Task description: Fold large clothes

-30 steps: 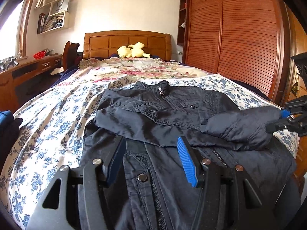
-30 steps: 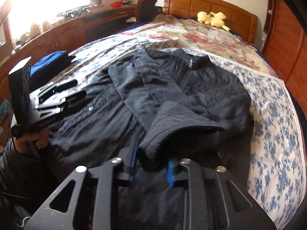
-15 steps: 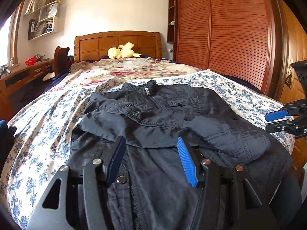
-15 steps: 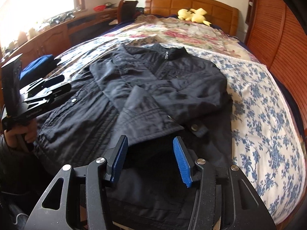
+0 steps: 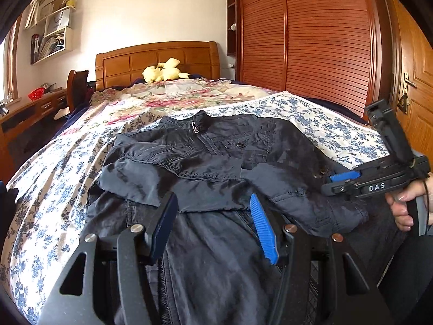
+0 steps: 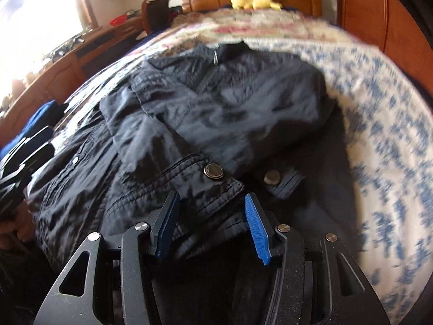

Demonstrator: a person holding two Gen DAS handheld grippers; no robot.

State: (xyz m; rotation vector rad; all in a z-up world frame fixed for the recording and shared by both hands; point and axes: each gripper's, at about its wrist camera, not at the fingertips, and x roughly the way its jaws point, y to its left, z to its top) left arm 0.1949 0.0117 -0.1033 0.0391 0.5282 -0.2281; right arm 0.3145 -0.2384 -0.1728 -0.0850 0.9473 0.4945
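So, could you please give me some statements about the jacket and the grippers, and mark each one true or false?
1. The dark navy zip-up jacket lies on the blue-flowered bedsheet. True.
2. The left gripper is clamped on a sleeve. False: it is open and holds nothing.
3. A yellow plush toy sits by the wooden headboard. True.
4. The right gripper holds the collar. False: it is open, near the buttoned cuff.

We see a dark navy zip-front jacket lying on the floral-sheeted bed, both sleeves folded across its front. Our left gripper hovers open above the hem. Our right gripper, hand-held, sits beside the right sleeve cuff.
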